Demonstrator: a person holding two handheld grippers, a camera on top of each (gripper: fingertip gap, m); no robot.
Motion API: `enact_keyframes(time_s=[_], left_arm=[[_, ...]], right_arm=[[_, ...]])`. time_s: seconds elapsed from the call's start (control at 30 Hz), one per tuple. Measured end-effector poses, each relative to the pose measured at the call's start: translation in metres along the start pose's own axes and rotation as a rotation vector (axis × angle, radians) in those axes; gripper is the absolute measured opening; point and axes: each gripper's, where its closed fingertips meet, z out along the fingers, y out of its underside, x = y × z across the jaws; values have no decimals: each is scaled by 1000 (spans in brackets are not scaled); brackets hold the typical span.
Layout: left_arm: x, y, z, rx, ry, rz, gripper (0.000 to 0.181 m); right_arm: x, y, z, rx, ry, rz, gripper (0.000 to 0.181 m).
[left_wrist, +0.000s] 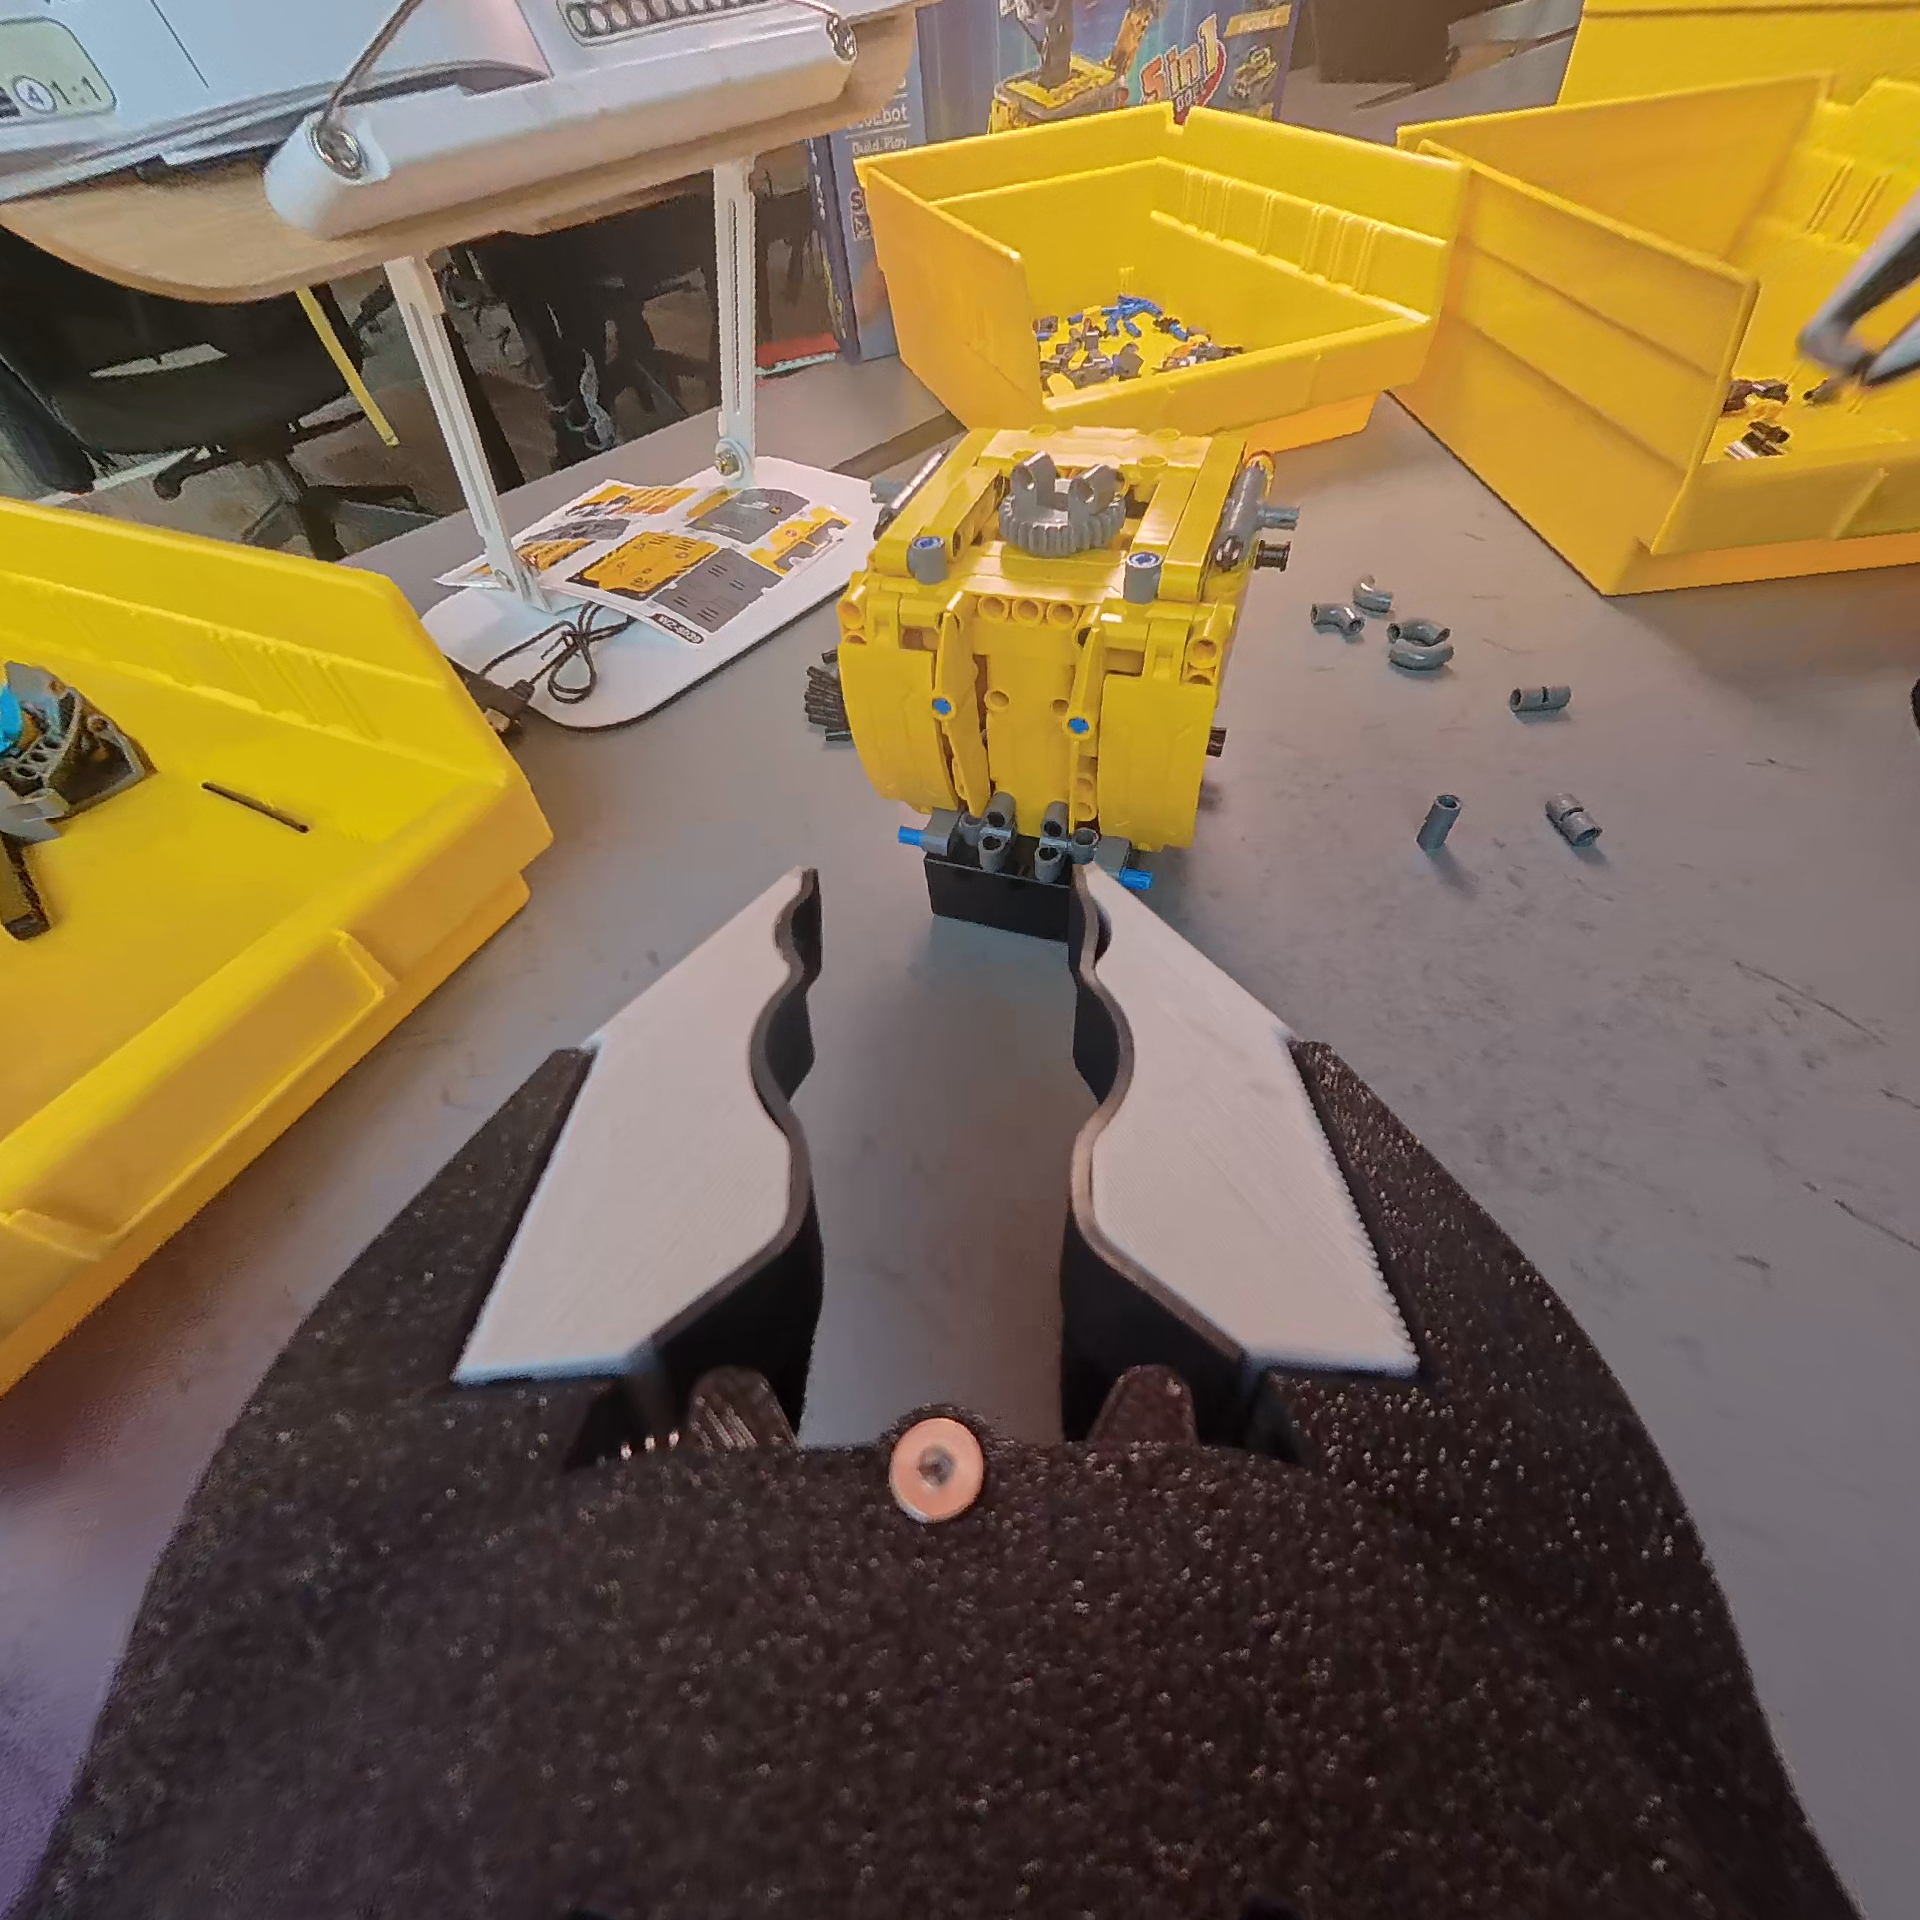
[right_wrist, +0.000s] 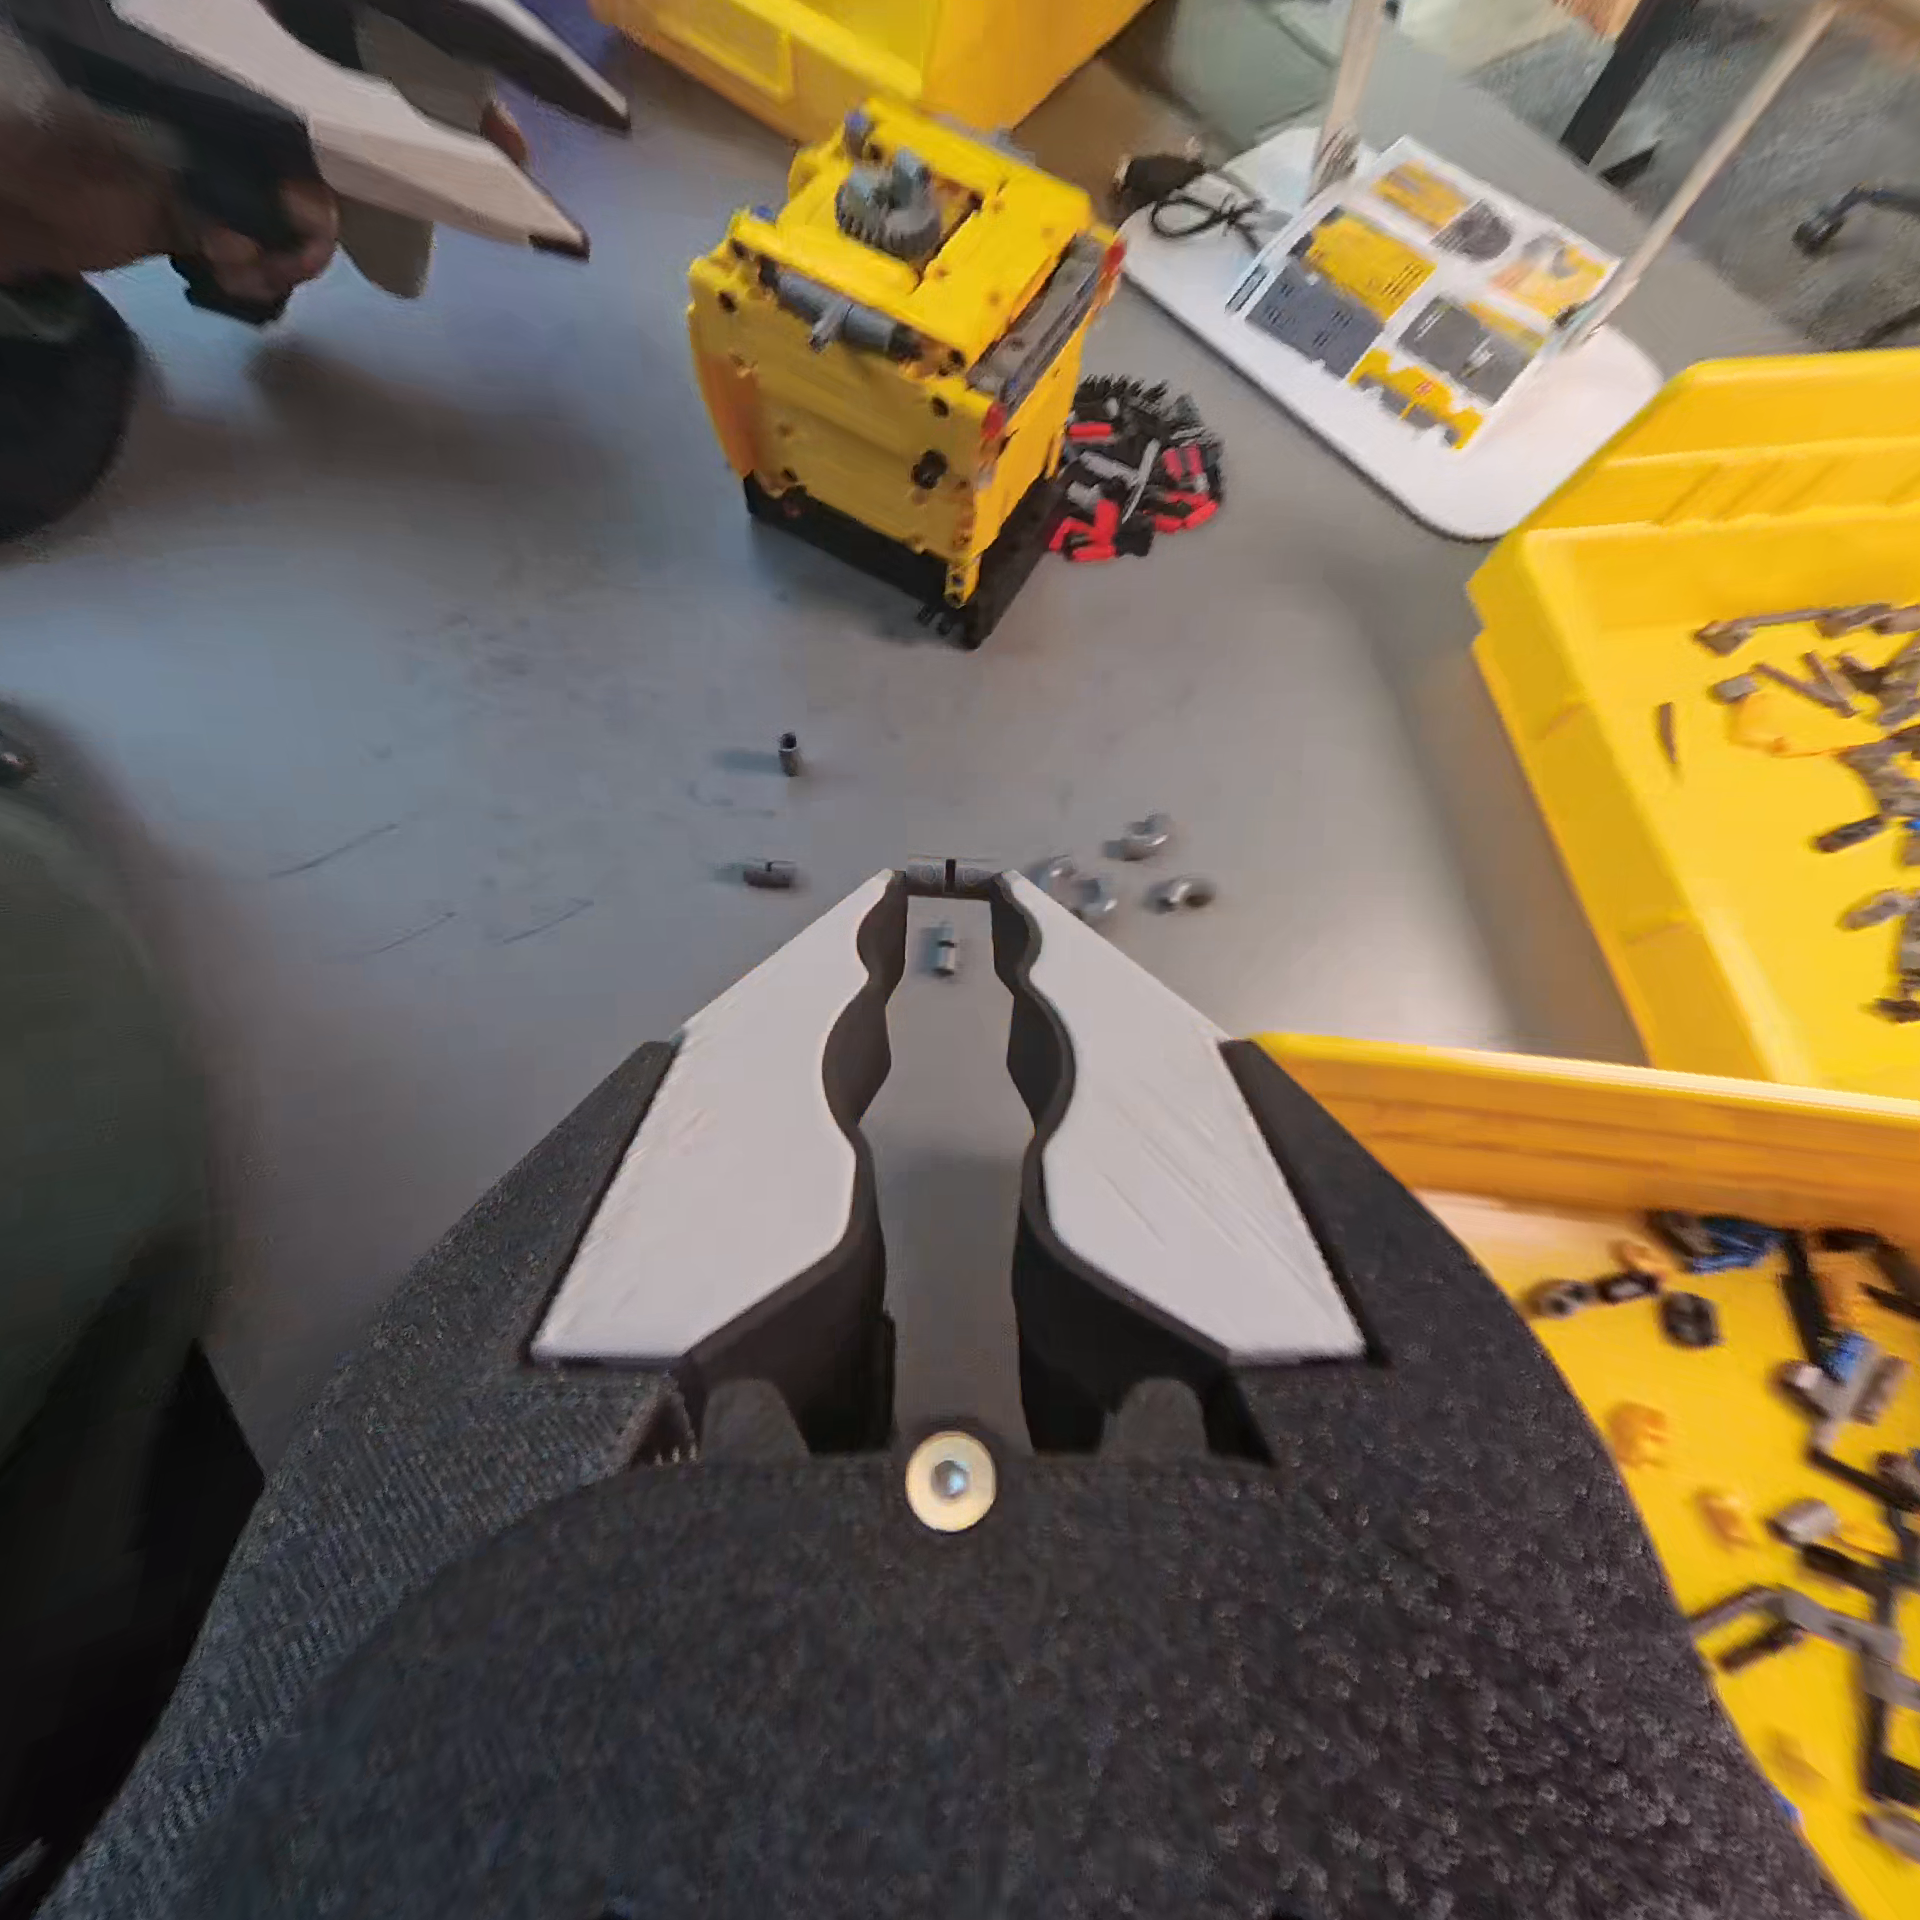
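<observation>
Yellow brick model (left_wrist: 1039, 665) is seen standing partly built on the grey table (left_wrist: 1558, 1039), just beyond the left gripper (left_wrist: 943, 894), whose jaws are spread and empty, one tip beside the model's black base. A small grey connector (right_wrist: 948, 876) is pinched at the tips of the right gripper (right_wrist: 943, 885). Loose grey pieces (right_wrist: 1179, 894) lie near it, and a yellow bin (right_wrist: 1538, 675) is seen farther off.

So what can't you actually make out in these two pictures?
- Right gripper: whether it grips the small grey connector at its tips; right wrist view, motion blur.
- Black base of the yellow brick model: part hidden by the left gripper finger.
- Loose pieces in the yellow bin: shapes blurred.
</observation>
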Motion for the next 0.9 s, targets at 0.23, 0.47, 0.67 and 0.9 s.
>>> enact_keyframes(time_s=[0.23,0.47,0.67,0.9], left_arm=[[3,-9,-7,31,-4,23,47],[3,-14,-11,46,-21,49,47],[1,-14,-11,45,-31,55,47],[2,-11,-9,33,-31,61,47]], right_arm=[[-37,49,84,-140,16,0,16],[-31,55,94,-173,15,32,16],[-31,53,93,-158,26,17,25],[-25,16,71,83,101,31,25]])
